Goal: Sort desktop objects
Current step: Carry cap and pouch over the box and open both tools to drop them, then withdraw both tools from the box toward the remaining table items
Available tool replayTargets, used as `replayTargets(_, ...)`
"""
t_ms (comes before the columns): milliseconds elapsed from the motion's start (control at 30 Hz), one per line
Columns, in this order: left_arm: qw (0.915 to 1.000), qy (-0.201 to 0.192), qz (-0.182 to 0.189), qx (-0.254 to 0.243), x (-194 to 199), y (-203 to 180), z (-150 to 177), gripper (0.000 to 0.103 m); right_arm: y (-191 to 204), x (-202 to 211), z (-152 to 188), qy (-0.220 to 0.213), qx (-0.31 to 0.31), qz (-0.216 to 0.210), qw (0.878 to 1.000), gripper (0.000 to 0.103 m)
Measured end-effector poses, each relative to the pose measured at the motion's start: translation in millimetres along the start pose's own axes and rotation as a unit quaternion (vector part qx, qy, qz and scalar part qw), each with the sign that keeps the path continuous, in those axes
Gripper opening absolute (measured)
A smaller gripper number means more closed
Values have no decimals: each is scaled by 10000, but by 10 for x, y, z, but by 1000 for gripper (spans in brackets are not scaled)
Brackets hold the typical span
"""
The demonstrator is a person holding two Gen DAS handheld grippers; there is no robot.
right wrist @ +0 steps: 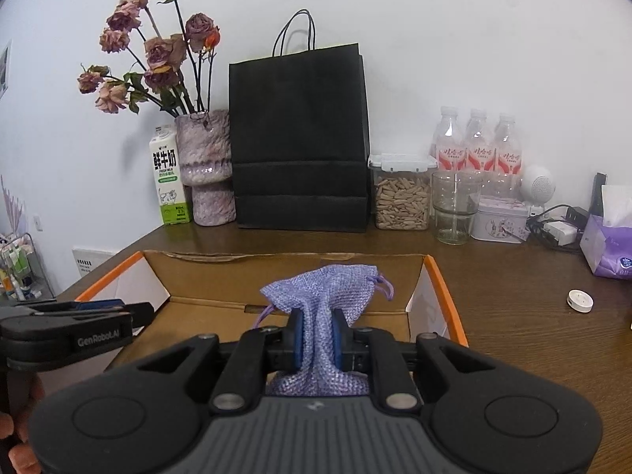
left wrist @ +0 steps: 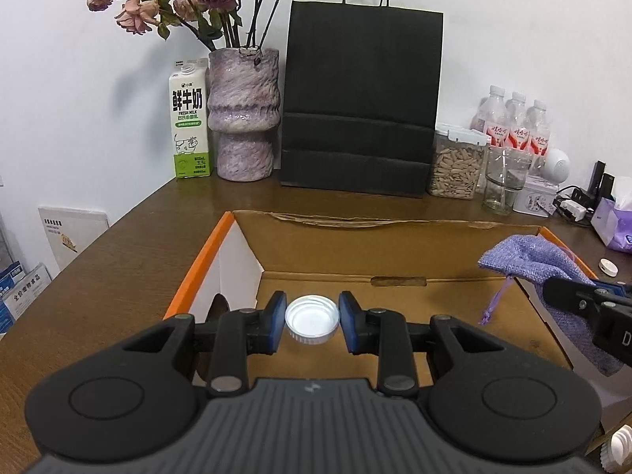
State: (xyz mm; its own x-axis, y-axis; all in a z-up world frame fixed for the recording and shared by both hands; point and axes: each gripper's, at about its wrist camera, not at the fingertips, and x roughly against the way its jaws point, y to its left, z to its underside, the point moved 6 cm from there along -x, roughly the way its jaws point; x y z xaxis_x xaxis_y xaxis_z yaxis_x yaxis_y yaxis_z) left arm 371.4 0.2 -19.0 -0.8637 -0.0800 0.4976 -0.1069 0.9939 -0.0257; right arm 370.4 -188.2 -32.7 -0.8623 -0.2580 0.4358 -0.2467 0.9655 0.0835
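An open cardboard box [left wrist: 379, 233] with orange edges lies on the brown desk. In the left wrist view, my left gripper [left wrist: 312, 320] hangs over the box floor. Its blue pads are shut on a white screw cap [left wrist: 312, 316], hollow side up. My right gripper [right wrist: 317, 333] is shut on a purple woven drawstring pouch [right wrist: 328, 292], pinching its middle above the box [right wrist: 276, 256]. From the left wrist view the pouch [left wrist: 529, 254] and right gripper [left wrist: 584, 304] show over the box's right wall. The left gripper [right wrist: 98, 312] appears side-on at the left of the right wrist view.
Along the back wall stand a milk carton [left wrist: 189, 118], a vase of dried roses [left wrist: 243, 114], a black paper bag [left wrist: 359, 102], a seed jar [left wrist: 456, 162], a glass [left wrist: 503, 177] and bottles [left wrist: 513, 122]. A tissue pack [right wrist: 608, 245] and a small white cap [right wrist: 579, 300] lie right of the box.
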Motion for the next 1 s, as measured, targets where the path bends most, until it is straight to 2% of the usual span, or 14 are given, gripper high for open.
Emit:
replayTargets(100, 10000, -1, -26, -23, 7, -6, 3, 31, -7, 2, -8, -5, -14, -1, 10000, 16)
replayTargets(167, 10000, -13, -44, -28, 13, -7, 0, 36, -4, -1, -10, -4, -17, 1, 10000, 26)
replayTargets(233, 9999, -80, -100, -17, 47, 0, -7, 58, -3, 11, -12, -27, 7, 34, 10000, 34)
replayTargets(267, 9998, -141, -135, -8, 75, 5, -15, 64, 1, 28, -17, -65, 22, 40, 10000, 36)
replayTargets(300, 9996, -224, -161, -11, 110, 7, -27, 74, 7, 50, -22, -112, 42, 51, 9999, 38)
replayTargets(333, 9994, -301, -181, -19, 142, 7, -43, 83, 3, 69, -28, -154, 49, 58, 9999, 48)
replayTargets(367, 9991, -359, -204, -28, 171, 5, -53, 87, 3, 86, -35, -200, 50, 64, 9998, 61)
replayTargets(433, 9985, -464, -270, -58, 222, -7, -68, 103, -3, 126, -57, -305, 48, 69, 9995, 73)
replayTargets(467, 9982, -527, -288, -73, 244, -15, -73, 103, -7, 142, -64, -346, 39, 64, 9994, 85)
replayTargets(533, 9977, -580, -347, -80, 269, -20, -75, 103, -15, 163, -76, -408, 17, 53, 9992, 103)
replayTargets(1000, 9974, -590, -403, -66, 292, -11, -73, 103, -6, 188, -75, -418, 59, 102, 9991, 103)
